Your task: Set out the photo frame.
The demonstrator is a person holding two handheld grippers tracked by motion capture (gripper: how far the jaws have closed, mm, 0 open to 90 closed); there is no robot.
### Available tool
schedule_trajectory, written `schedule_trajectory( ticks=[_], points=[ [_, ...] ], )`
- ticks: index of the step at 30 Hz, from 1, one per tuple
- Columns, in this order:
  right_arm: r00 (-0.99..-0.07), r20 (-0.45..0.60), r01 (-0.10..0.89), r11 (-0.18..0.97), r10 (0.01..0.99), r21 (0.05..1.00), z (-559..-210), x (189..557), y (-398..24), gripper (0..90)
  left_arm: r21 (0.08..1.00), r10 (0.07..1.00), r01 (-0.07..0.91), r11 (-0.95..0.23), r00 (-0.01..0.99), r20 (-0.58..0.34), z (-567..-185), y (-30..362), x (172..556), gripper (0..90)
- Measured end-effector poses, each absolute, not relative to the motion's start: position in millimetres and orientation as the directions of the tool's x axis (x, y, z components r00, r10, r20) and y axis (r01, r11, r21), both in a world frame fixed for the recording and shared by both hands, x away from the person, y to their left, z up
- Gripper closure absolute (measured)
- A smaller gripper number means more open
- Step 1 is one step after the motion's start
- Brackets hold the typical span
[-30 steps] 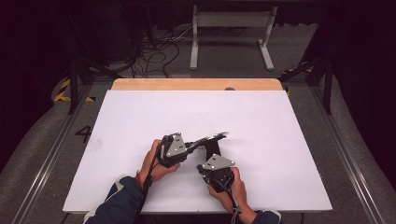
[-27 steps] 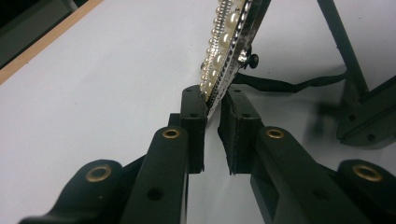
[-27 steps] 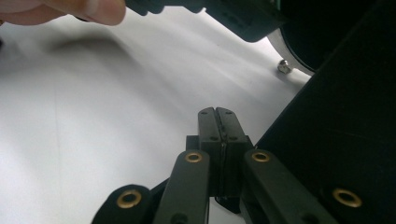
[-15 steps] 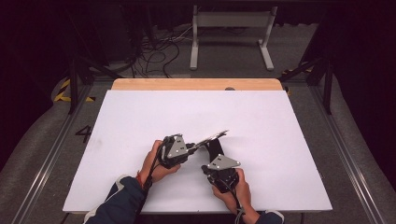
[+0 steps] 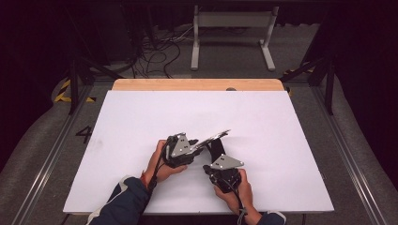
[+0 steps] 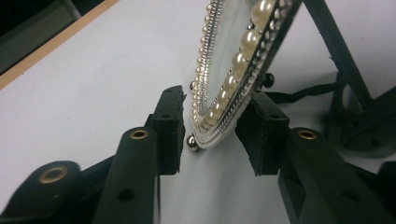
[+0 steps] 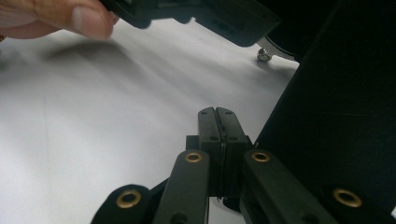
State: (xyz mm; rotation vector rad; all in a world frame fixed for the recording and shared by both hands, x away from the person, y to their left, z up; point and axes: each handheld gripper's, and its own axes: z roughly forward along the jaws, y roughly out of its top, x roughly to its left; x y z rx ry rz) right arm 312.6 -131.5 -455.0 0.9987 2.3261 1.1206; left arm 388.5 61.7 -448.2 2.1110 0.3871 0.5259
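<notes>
Pearl-edged picture frame standing tilted on the white table, a gripper on each side.

The left gripper has just been opening: its jaws stand apart astride the frame's lower edge, the pads just clear of it. The right gripper, just beside the frame's black back stand, has its jaws pressed fully together and holds nothing. The frame sits near the table's middle, towards the person's edge.

left claw just opened, frame released
</notes>
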Motion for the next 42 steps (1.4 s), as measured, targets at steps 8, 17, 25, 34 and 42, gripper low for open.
schedule_trajectory(
  ticks=[8, 17, 25, 34, 42],
  points=[
    [-0.679, -0.029, 0.439, 0.438, 0.734, 0.784, -456.0, 312.3, -131.5, 90.0, 0.825, 0.434, 0.053, -0.562, 0.869, 0.24, -446.0, 63.4, 384.8, 76.5],
    [-0.672, -0.009, 0.459, 0.426, 0.741, 0.779, -455.9, 314.9, -137.5, 90.0, 0.794, 0.405, 0.021, -0.608, 0.868, 0.287, -442.6, 64.0, 375.8, 77.4],
    [-0.677, 0.011, 0.467, 0.419, 0.735, 0.779, -454.5, 317.9, -145.1, 90.0, 0.785, 0.404, 0.021, -0.619, 0.866, 0.296, -440.5, 62.7, 368.2, 78.1],
    [-0.714, -0.004, 0.438, 0.451, 0.7, 0.778, -453.2, 323.7, -156.7, 90.0, 0.794, 0.408, 0.023, -0.607, 0.867, 0.287, -441.3, 59.8, 366.0, 77.7],
    [-0.734, -0.027, 0.411, 0.475, 0.679, 0.778, -450.2, 322.0, -159.5, 90.0, 0.837, 0.425, 0.039, -0.546, 0.874, 0.236, -439.7, 59.9, 368.1, 65.1]
  ],
)
